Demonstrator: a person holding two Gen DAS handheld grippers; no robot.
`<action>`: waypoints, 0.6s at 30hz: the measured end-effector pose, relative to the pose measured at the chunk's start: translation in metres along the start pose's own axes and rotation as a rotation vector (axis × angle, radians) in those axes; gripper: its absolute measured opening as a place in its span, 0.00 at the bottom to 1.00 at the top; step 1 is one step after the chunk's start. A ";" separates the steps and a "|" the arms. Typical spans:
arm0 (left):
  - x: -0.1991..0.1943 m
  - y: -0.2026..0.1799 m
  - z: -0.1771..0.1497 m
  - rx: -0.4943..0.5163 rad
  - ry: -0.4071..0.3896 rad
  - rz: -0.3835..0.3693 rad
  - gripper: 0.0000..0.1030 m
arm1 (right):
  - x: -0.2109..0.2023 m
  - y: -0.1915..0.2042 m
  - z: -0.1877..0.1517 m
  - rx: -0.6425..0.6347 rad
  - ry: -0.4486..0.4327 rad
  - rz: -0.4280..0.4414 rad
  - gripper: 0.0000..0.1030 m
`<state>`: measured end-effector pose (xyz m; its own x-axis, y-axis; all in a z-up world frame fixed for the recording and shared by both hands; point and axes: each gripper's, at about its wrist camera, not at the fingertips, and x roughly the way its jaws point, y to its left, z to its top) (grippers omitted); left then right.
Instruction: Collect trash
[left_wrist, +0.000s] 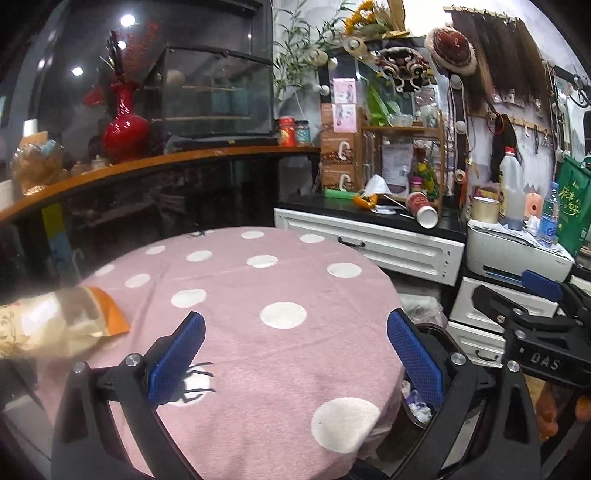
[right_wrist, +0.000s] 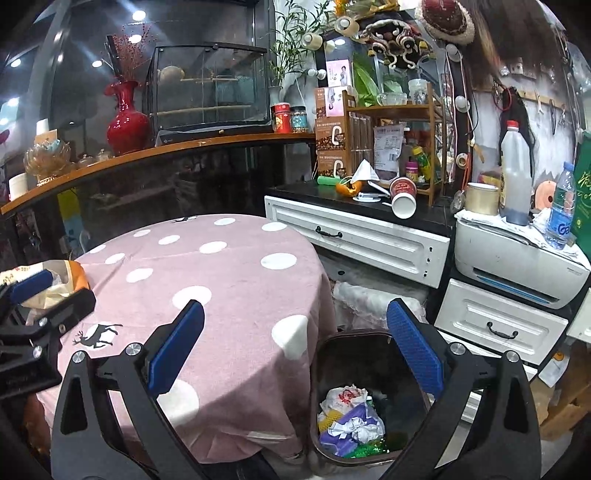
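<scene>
Snack bag (left_wrist: 55, 321) on table (left_wrist: 280, 288), left of gaping left jaws.

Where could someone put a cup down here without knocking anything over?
The pink polka-dot tablecloth is mostly bare: only a snack bag sits at its left edge, so the middle and right side, toward the trash bin, are free. The black countertop is crowded around a tipped paper cup, and bottles cover the printer.

Both wrist views look forward, close above the round table (left_wrist: 280, 280), sharing the bin (right_wrist: 369, 369)
</scene>
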<state>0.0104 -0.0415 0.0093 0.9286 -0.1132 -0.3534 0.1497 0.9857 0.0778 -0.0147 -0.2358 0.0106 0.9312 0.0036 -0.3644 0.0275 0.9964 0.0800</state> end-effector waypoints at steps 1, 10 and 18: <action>-0.001 0.000 -0.002 -0.003 -0.007 0.019 0.95 | -0.004 -0.001 -0.004 0.006 -0.024 0.003 0.95; 0.003 0.007 -0.008 -0.056 -0.002 0.004 0.95 | -0.017 -0.001 -0.017 -0.029 -0.114 -0.006 0.94; 0.000 0.011 -0.009 -0.059 -0.016 0.004 0.95 | -0.016 0.002 -0.021 -0.037 -0.107 0.008 0.94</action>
<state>0.0093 -0.0292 0.0013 0.9344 -0.1105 -0.3386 0.1258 0.9918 0.0235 -0.0368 -0.2320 -0.0030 0.9649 0.0041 -0.2625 0.0085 0.9989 0.0470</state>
